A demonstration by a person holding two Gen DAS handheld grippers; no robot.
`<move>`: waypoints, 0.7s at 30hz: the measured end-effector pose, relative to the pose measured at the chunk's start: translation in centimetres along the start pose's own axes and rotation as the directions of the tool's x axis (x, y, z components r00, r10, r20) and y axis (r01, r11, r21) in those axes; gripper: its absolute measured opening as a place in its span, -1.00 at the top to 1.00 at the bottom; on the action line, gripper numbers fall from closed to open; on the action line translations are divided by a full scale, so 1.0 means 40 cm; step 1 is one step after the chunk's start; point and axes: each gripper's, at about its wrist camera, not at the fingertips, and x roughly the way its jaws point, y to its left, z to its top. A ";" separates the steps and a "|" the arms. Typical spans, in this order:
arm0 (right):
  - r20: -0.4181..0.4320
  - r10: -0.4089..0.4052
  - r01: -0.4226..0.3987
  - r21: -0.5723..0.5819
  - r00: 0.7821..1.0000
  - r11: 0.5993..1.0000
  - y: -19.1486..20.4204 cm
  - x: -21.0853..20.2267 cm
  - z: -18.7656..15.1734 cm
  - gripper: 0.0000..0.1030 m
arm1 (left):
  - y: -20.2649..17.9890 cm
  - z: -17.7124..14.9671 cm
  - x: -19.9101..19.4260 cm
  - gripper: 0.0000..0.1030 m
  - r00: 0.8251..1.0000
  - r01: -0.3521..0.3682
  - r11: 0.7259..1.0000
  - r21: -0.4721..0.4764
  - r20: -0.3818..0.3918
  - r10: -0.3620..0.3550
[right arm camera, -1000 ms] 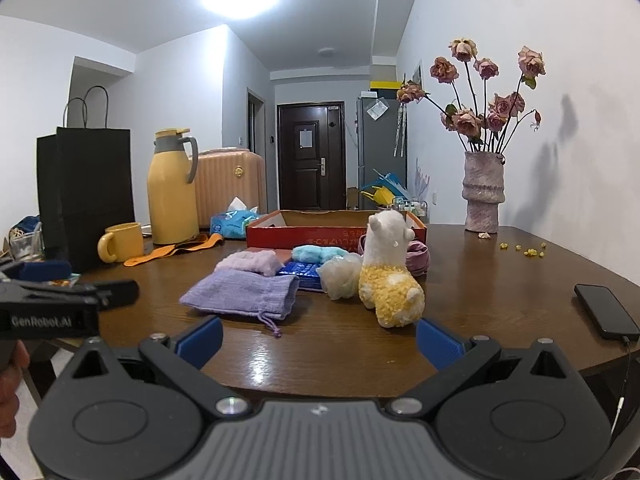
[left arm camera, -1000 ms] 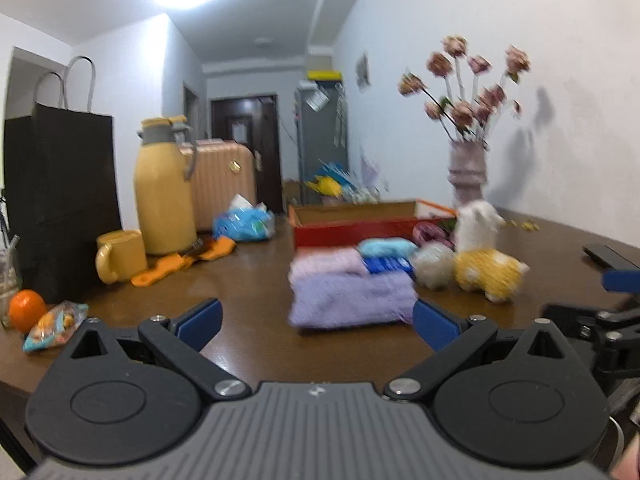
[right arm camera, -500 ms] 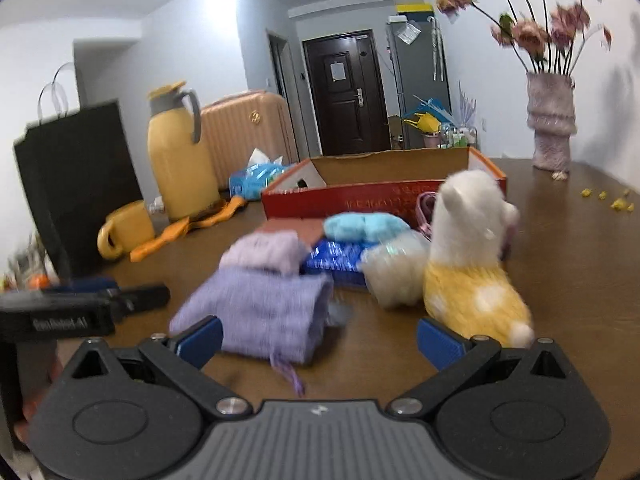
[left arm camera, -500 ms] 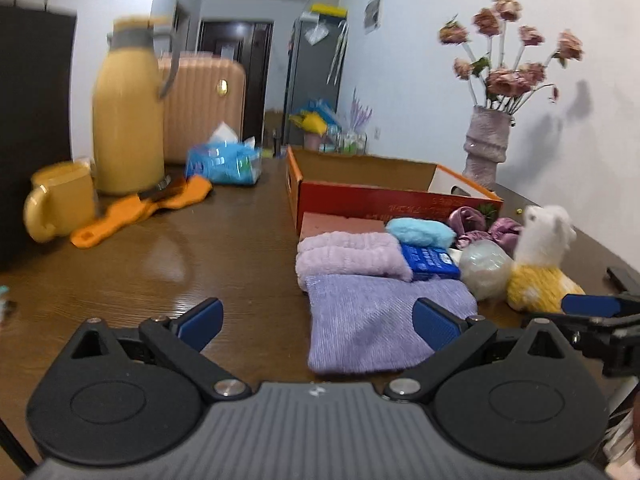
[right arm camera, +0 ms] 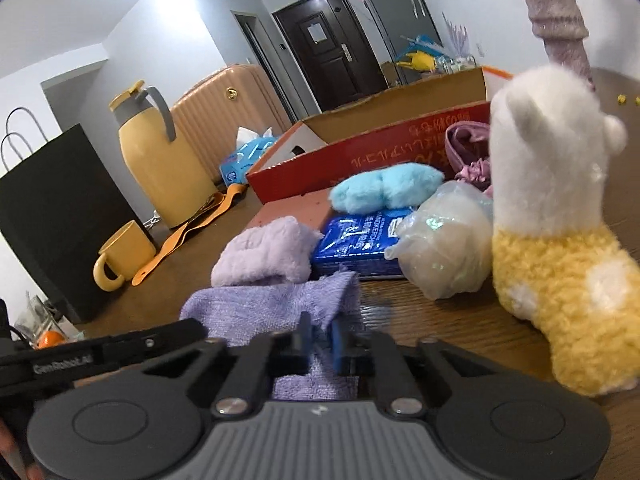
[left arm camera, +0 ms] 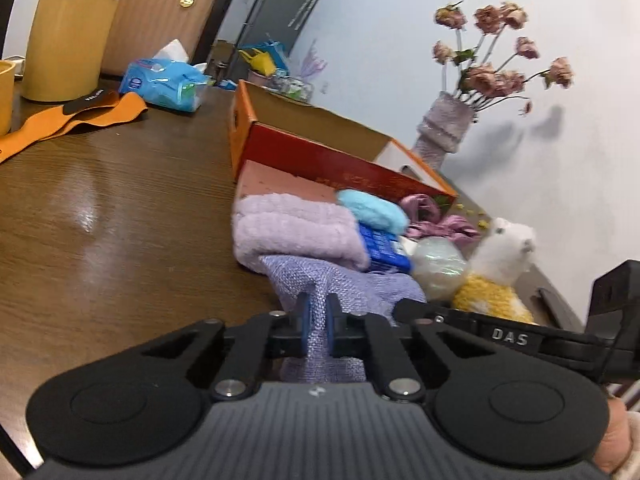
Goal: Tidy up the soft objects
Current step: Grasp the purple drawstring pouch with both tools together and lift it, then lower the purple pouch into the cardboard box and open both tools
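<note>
A purple knitted cloth (left arm camera: 352, 284) lies at the table's near edge, in front of the other soft things. My left gripper (left arm camera: 318, 320) pinches its left part, jaws closing with the fabric pressed between the pads. My right gripper (right arm camera: 320, 336) pinches the cloth (right arm camera: 272, 304) further right, jaws closing on it the same way. Behind it sit a lilac fluffy towel (right arm camera: 264, 252), a light blue fluffy piece (right arm camera: 384, 186), a blue tissue pack (right arm camera: 360, 240), a plastic-wrapped ball (right arm camera: 440, 248) and a white and yellow alpaca plush (right arm camera: 560, 220). A red cardboard box (left arm camera: 340, 160) stands open beyond them.
A yellow jug (right arm camera: 160, 160), yellow mug (right arm camera: 124, 252), orange strap (left arm camera: 72, 116) and black paper bag (right arm camera: 52, 216) stand to the left. A blue wipes pack (left arm camera: 164, 80) lies near the box. A vase of dried flowers (left arm camera: 444, 128) stands at the back right. Pink scrunchies (left arm camera: 440, 216) lie beside the box.
Both grippers moved in low toward the purple cloth and rolled. Their jaws went from wide open to shut, each pinching the cloth, which now bunches up between the pads.
</note>
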 end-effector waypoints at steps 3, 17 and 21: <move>0.022 -0.009 0.010 -0.045 1.000 0.999 0.018 -0.045 -0.017 0.90 | -0.026 -0.018 -0.029 0.90 1.000 0.022 1.000 -0.008 0.000 -0.022; 0.129 0.132 -0.112 -0.154 0.983 0.982 0.047 -0.197 0.292 0.93 | -0.200 0.316 -0.061 0.92 0.988 0.119 0.988 0.100 0.084 -0.127; 0.115 0.120 -0.091 -0.231 0.986 0.969 0.063 -0.124 0.532 0.94 | -0.223 0.502 0.041 0.93 0.988 0.063 0.976 0.207 0.128 -0.091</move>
